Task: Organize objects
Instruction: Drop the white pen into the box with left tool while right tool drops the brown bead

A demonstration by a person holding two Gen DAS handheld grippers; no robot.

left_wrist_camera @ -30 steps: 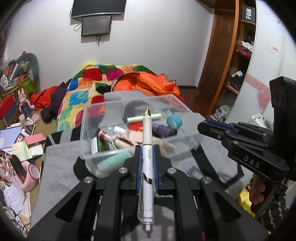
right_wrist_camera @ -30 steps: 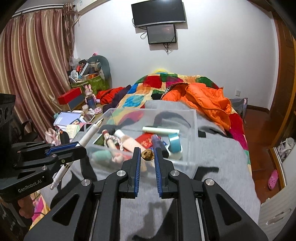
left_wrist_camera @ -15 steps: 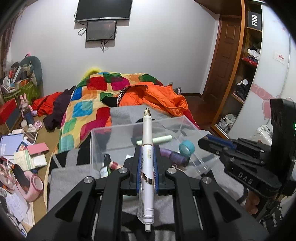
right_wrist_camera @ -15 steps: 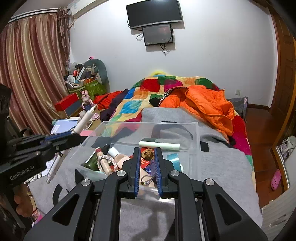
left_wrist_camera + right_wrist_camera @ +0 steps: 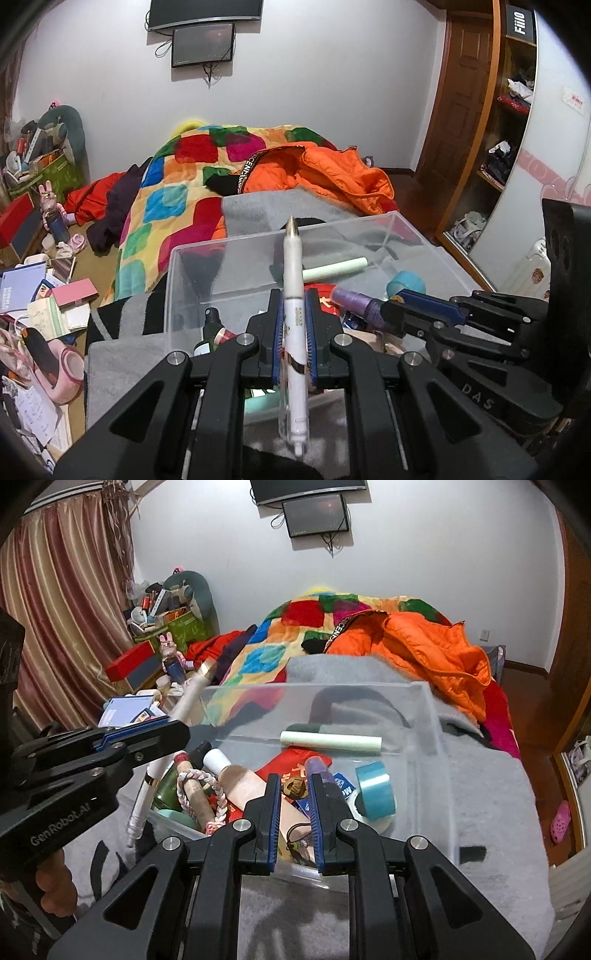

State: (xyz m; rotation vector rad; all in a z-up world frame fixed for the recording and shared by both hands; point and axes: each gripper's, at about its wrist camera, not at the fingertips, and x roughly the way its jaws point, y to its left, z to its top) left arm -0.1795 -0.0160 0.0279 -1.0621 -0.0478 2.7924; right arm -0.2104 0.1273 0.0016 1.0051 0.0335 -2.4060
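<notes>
My left gripper (image 5: pixel 293 295) is shut on a white pen (image 5: pixel 294 325) with a gold tip, held above the near wall of a clear plastic box (image 5: pixel 192 258). The pen points away over the box. It also shows in the right wrist view (image 5: pixel 184 709), clamped in the left gripper (image 5: pixel 162 734) at the box's left side. My right gripper (image 5: pixel 291 781) has a narrow gap between its jaws, holds nothing and hovers over the box's (image 5: pixel 436 720) near rim. It shows at the right in the left wrist view (image 5: pixel 391 310).
The box holds a pale green tube (image 5: pixel 328 741), a teal tape roll (image 5: pixel 375 782), a purple bottle (image 5: pixel 354 302), a braided cord (image 5: pixel 199 779) and a red packet (image 5: pixel 295 764). It stands on a grey blanket (image 5: pixel 480 794). Clutter (image 5: pixel 40 295) lies at the left.
Both grippers have moved in closer over the box. The pen now hangs above the box's near wall. The grip on the pen is unchanged.
</notes>
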